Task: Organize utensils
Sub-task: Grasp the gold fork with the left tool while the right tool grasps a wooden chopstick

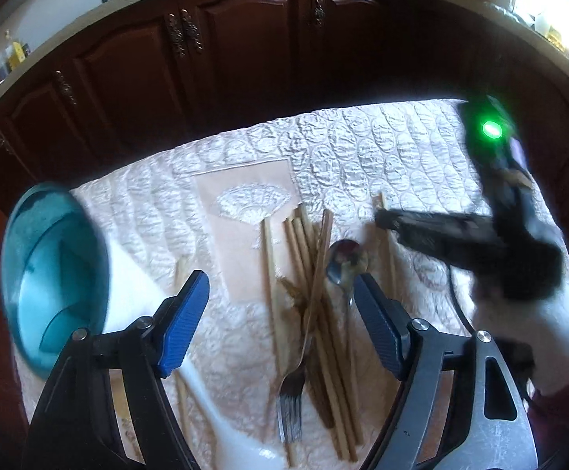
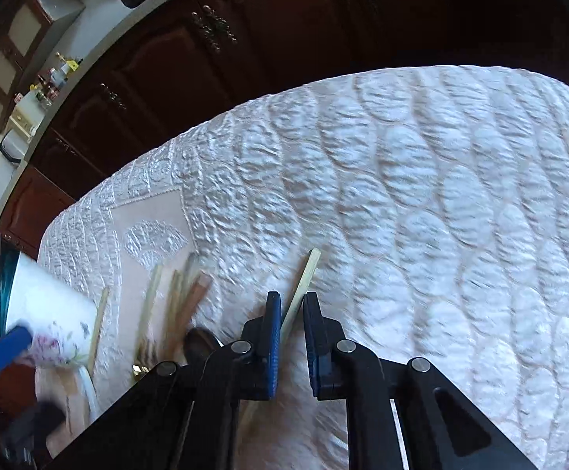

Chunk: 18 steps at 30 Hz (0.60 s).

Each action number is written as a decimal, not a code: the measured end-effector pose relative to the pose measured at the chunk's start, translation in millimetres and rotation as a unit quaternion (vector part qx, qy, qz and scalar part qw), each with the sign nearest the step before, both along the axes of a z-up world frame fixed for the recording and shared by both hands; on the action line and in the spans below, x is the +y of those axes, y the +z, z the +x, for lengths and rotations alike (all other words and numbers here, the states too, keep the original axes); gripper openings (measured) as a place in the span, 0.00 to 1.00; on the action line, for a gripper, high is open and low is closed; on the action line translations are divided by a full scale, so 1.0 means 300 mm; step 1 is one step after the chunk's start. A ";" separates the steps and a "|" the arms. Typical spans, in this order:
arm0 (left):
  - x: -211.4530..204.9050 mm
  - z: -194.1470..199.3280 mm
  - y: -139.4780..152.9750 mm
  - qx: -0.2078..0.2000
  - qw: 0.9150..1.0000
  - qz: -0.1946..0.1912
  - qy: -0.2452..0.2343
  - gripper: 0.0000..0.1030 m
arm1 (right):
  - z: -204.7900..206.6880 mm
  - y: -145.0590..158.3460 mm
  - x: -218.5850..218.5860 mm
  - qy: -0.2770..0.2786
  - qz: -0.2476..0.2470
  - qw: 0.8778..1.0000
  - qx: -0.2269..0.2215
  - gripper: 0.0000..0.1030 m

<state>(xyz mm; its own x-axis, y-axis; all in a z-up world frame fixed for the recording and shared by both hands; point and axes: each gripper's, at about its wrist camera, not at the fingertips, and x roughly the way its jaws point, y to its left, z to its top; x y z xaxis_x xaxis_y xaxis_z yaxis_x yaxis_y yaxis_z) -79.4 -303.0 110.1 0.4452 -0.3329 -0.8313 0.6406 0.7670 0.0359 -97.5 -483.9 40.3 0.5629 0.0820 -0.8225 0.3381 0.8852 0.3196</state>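
Wooden chopsticks (image 1: 315,297) lie in a loose heap on the quilted cloth (image 2: 421,196), tangled with a fork (image 1: 294,387) and a spoon (image 1: 345,262). One stray chopstick (image 2: 304,286) lies apart on the cloth, running between the pads of the right gripper (image 2: 292,329). These pads are drawn close, though a sliver of gap shows, so I cannot tell if they pinch it. The left gripper (image 1: 280,313) hangs over the heap with jaws apart and empty. A tipped cup (image 1: 49,274) lies just beside its left finger. This looks like an early sorting step: gathering sticks. Next, the right pads need a firm pinch before lifting toward the cup.
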 end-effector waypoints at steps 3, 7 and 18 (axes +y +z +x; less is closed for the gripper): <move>-0.058 0.040 -0.030 0.010 1.000 0.013 0.000 0.63 | -0.055 -0.013 -0.030 -0.003 0.005 1.000 0.000 0.11; -0.149 0.105 -0.084 0.031 0.999 0.034 -0.003 0.57 | -0.098 -0.024 -0.059 -0.003 0.016 1.000 -0.007 0.11; -0.300 0.183 -0.206 0.053 0.995 0.086 -0.016 0.36 | -0.178 -0.045 -0.138 0.011 0.035 0.999 -0.001 0.18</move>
<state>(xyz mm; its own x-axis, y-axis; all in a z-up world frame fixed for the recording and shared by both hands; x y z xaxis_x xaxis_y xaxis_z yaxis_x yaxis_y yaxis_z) -24.5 -393.1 48.4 0.3440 -0.1947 -0.9186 0.6713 0.7349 0.0957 -151.1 -525.4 26.8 0.5623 0.1517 -0.8129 0.3178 0.8679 0.3818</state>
